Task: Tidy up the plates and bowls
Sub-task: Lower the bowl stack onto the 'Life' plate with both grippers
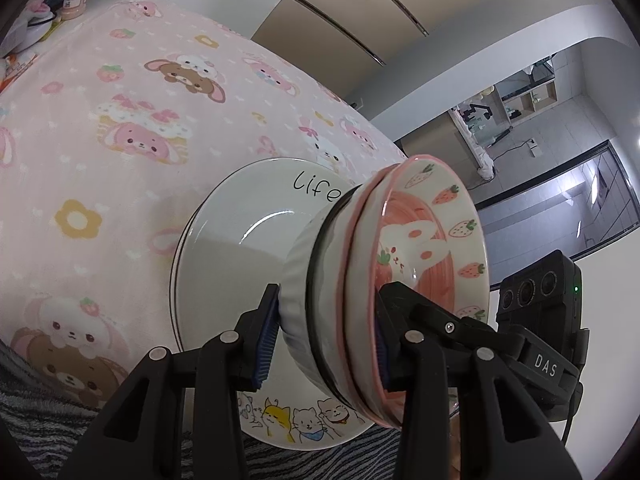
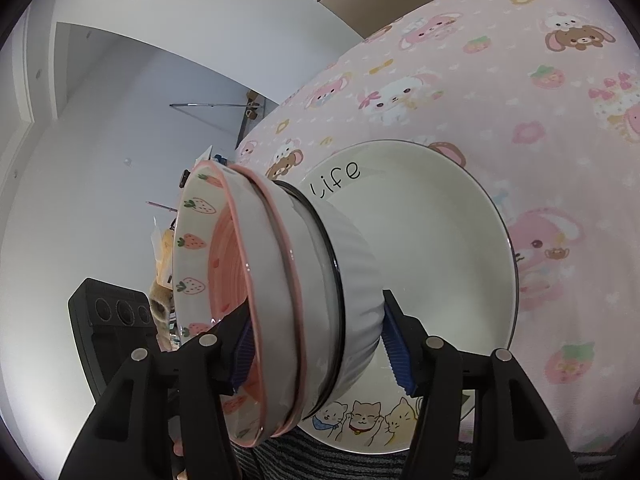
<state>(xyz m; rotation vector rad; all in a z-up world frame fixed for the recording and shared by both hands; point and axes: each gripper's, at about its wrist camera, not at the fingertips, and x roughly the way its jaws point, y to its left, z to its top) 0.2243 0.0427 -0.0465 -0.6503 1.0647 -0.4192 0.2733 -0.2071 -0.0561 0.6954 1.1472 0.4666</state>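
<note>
- A stack of 3 nested bowls point(image 1: 384, 280), strawberry-patterned one on top, is over a white cat-print plate point(image 1: 224, 240) on a pink cartoon tablecloth point(image 1: 100, 120).
- The left gripper point(image 1: 320, 344) clamps the stack at 6 o'clock.
- The right gripper point(image 2: 320, 354) clamps the same stack's other side.

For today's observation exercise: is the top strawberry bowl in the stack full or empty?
Empty. The strawberry bowl shows its bare pink inside and painted rabbit, with nothing in it. It sits nested in the bowls below, over the cat plate.

nested bowls point(image 1: 360, 280) over cat plate point(image 1: 224, 248)
</note>
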